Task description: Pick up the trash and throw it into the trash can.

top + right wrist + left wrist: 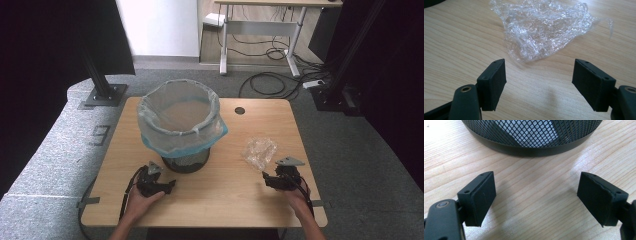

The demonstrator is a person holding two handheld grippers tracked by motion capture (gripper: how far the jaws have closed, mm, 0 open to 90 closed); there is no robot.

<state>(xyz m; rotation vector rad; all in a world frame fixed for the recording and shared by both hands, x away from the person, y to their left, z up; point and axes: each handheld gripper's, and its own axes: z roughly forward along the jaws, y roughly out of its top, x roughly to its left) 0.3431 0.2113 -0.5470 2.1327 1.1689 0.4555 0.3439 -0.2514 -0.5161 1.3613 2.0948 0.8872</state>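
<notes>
- Table (215, 200): light wood, a dark round hole near its far right edge.
- Bin (186, 162): black mesh, stands upright left of centre, lined with a bag (180, 117) whose pale blue rim folds over the top.
- Wrap (259, 151): crumpled clear plastic, lies flat on the table right of the bin, well apart from it.
- Left gripper (172, 185): held in the left hand (142, 197), low over the table just near of the bin's base. Jaws spread wide, nothing between them (bare wood in the gap). In the left gripper view the bin's bottom band (534, 150) sits just beyond the pads, not touching.
- Right gripper (266, 180): held in the right hand (298, 196), near right part of the table, pointing toward the wrap. Jaws stand wide apart and empty.
- In the right gripper view the wrap (541, 27) lies just beyond the pad tips; its near edge comes close to the gap but no pad touches it.
- Cables trail from both grippers back toward the near edge.
</notes>
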